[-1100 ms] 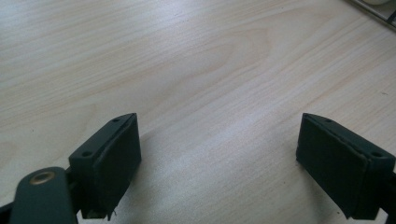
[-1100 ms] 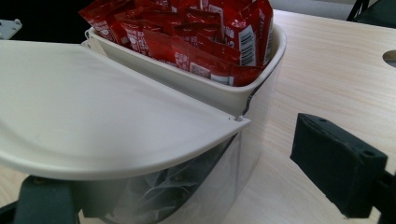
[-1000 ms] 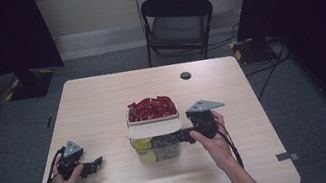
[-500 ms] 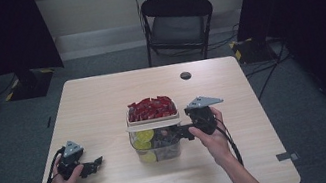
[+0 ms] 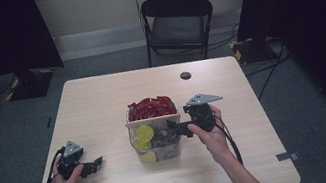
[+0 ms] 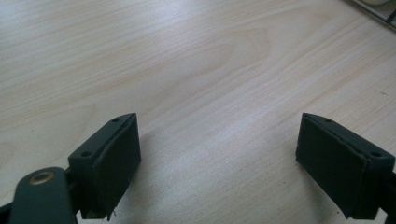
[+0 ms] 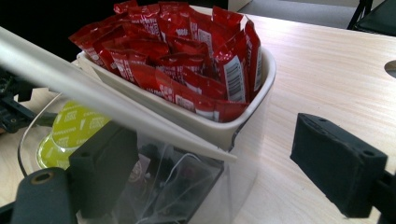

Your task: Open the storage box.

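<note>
Forearms are brought in from the near edge of the table (image 5: 101, 97), one on either side of the clear container (image 5: 155, 141), which stands near the table's middle. The right hand (image 5: 212, 136) is held just to the right of the container, wrist nearly straight, with the right gripper (image 5: 177, 128) pointed level at the container's right wall. In the right gripper view the jaws are seen spread wide: one is set inside the clear wall of the container, the other outside it, clear of the wall, so the wall lies between them and, as far as can be judged through the transparent plastic, is not pinched. A white tray (image 7: 243, 126) filled with red sachets (image 7: 187, 60) is seated in the far part of the container, and yellow-green lidded cups (image 7: 70, 128) are seen through the near wall beside dark packets lower down. The left hand (image 5: 63, 182) is rested on the table well to the left of the container, and the left gripper (image 5: 93, 164) is aimed toward it. In the left gripper view its jaws are parted wide over bare wood, with nothing between them.
</note>
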Tool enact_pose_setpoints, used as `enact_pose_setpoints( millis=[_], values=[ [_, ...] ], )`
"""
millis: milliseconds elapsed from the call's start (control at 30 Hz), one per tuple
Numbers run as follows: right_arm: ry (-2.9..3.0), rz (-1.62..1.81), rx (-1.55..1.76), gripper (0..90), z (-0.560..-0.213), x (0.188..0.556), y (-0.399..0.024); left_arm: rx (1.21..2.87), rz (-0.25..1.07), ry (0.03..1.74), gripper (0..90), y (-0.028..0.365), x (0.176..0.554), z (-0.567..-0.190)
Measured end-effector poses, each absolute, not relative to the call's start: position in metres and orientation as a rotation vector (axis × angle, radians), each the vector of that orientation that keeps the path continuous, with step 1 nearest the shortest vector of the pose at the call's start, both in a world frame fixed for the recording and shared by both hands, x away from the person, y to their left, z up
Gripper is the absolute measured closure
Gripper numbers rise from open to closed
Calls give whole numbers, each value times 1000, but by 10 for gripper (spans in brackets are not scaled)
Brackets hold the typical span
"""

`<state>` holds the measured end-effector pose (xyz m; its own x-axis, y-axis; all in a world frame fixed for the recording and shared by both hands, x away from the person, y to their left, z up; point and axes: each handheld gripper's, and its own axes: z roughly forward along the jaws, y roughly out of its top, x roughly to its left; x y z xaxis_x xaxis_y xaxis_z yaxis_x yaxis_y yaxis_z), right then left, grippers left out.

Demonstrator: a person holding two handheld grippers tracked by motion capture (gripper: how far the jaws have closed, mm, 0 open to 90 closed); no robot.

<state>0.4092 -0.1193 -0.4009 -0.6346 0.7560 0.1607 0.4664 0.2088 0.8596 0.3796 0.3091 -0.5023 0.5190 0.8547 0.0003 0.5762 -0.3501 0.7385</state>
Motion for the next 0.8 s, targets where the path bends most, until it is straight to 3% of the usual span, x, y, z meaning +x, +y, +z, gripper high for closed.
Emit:
enact_pose_setpoints(
  millis=[800],
  values=[
    [2202,1429,1147,110,-397,431,-116,2068,507,1154,133,310,380,-502]
  ],
)
